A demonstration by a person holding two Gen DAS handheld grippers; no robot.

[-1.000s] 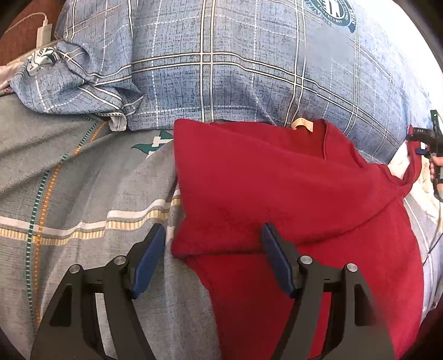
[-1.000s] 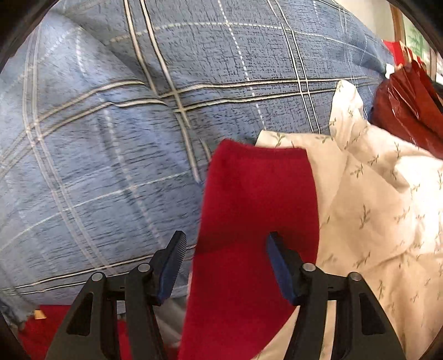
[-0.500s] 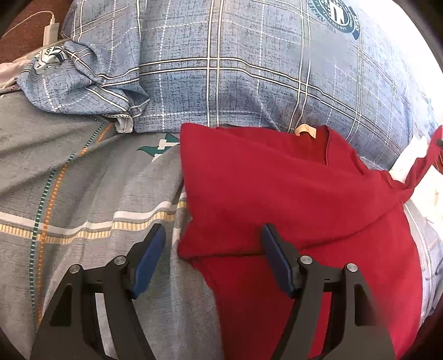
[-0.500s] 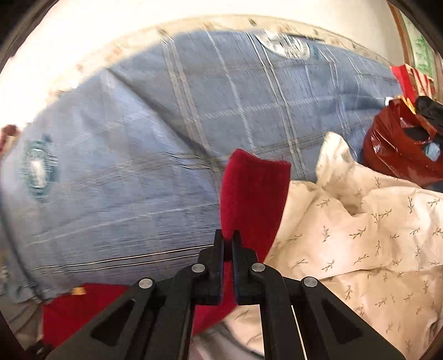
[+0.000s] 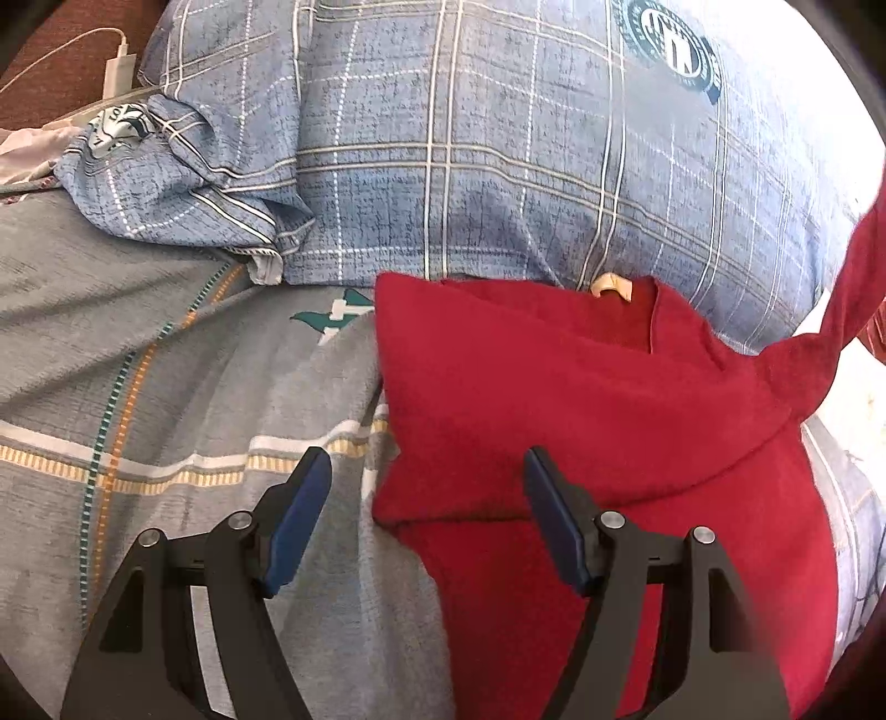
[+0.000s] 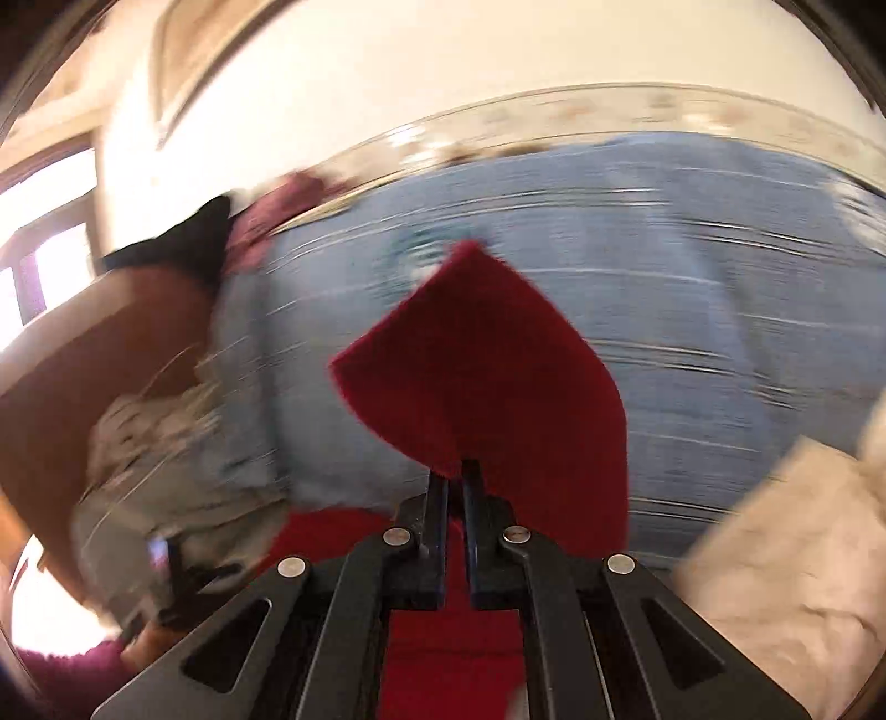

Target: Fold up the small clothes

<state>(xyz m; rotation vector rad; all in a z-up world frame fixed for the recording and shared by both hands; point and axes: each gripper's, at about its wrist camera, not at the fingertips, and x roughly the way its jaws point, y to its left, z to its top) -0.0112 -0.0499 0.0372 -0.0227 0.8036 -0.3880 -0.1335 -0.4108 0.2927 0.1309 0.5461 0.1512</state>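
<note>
One red garment (image 5: 581,421) lies at centre-right on a grey striped bedsheet (image 5: 166,360), below one blue plaid pillow (image 5: 470,155). Left gripper (image 5: 426,515): jaws apart, empty. Right gripper (image 6: 454,476): clamped on the garment's sleeve (image 6: 487,365), lifted. Cream wall (image 6: 443,55) behind.

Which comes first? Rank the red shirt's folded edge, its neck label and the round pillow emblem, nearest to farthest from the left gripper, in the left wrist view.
From the left gripper:
1. Folded edge, between the fingers.
2. Neck label, farther up.
3. Round emblem, top right on the pillow.
</note>
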